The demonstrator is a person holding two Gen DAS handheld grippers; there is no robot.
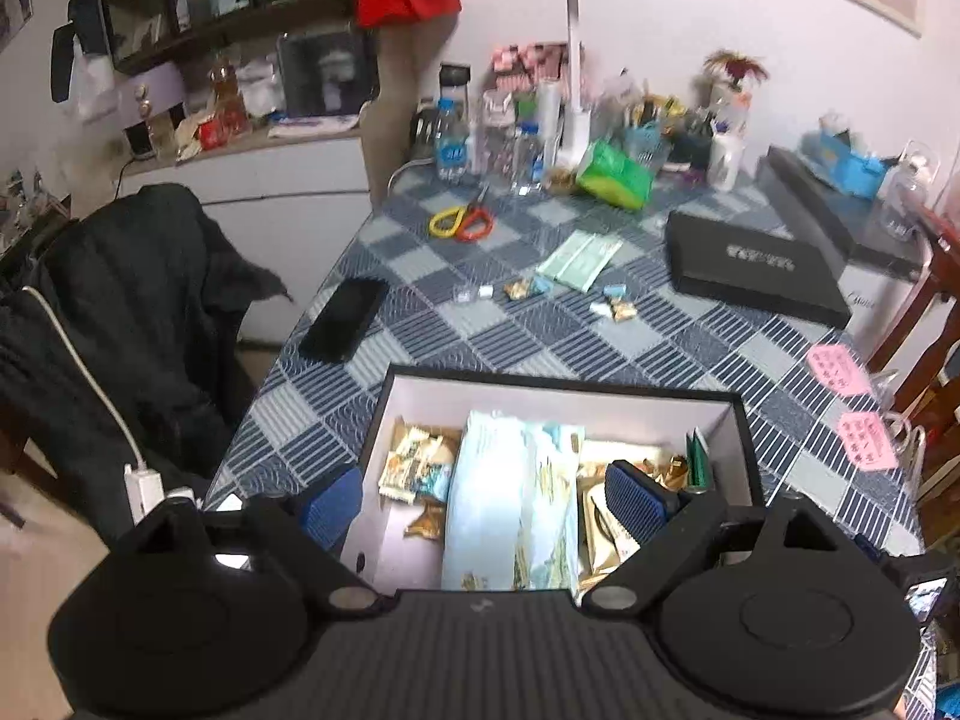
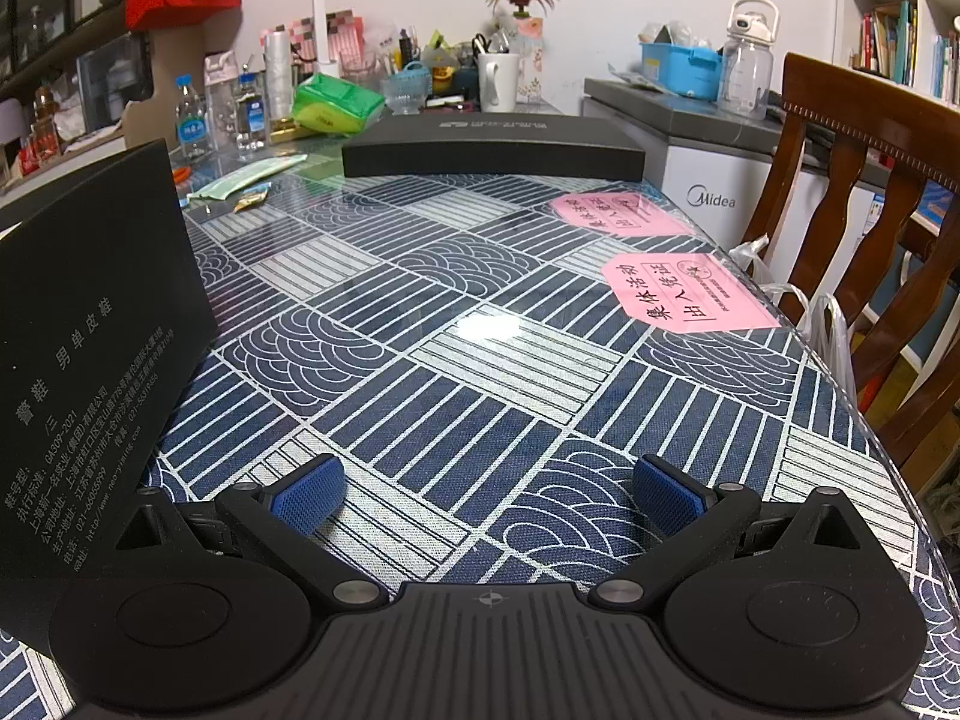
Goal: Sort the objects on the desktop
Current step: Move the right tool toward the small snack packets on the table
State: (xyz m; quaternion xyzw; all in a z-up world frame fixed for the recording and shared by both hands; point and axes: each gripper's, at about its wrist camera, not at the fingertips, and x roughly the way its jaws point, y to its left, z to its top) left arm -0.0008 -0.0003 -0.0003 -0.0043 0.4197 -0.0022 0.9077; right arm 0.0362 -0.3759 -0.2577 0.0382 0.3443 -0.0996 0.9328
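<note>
An open black box (image 1: 564, 387) with a pale inside holds snack packets and a light blue packet (image 1: 510, 498). My left gripper (image 1: 483, 501) is open and hovers over the box, empty. Beyond the box small wrapped candies (image 1: 519, 288), another candy pair (image 1: 618, 307), a green-white packet (image 1: 579, 258), scissors (image 1: 462, 221) and a black phone (image 1: 345, 318) lie on the checked tablecloth. My right gripper (image 2: 486, 492) is open and empty, low over the tablecloth, right of the box's outer wall (image 2: 102, 324).
A black box lid (image 1: 756, 267) lies at the far right, also in the right wrist view (image 2: 492, 150). Bottles (image 1: 451, 141), a green tissue pack (image 1: 615, 174) and a lamp (image 1: 579, 60) crowd the far edge. Pink notes (image 2: 690, 294) lie under the glass. A wooden chair (image 2: 870, 228) stands right.
</note>
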